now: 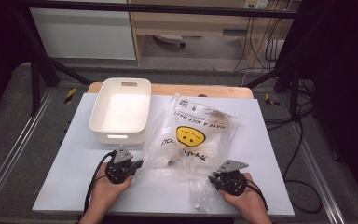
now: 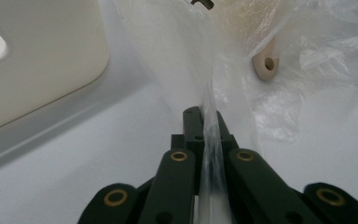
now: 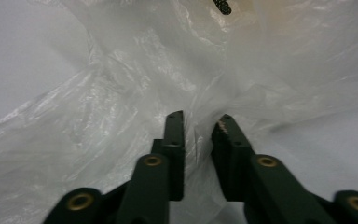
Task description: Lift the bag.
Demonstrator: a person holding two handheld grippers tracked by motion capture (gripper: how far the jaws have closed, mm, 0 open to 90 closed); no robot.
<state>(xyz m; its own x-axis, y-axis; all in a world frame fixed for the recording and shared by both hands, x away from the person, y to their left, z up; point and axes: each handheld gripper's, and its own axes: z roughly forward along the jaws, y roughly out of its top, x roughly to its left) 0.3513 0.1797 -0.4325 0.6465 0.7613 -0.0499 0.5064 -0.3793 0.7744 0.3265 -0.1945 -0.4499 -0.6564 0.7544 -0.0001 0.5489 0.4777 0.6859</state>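
A clear plastic bag (image 1: 193, 133) printed with a yellow smiley face lies crumpled on the white table (image 1: 74, 154), its near end reaching the front edge. My left gripper (image 1: 139, 164) is at the bag's near-left edge; in the left gripper view the gripper (image 2: 205, 114) is shut on a thin fold of the bag (image 2: 182, 42). A small beige piece with a hole (image 2: 266, 63) lies inside the bag. My right gripper (image 1: 213, 177) is at the near-right part, where the gripper (image 3: 201, 119) stands slightly open with bunched bag film (image 3: 168, 60) between its jaws.
A white plastic bin (image 1: 121, 109) stands at the back left of the table, close to the bag's left side; its wall (image 2: 37, 56) is near my left gripper. Black frame bars and cables surround the table on the floor.
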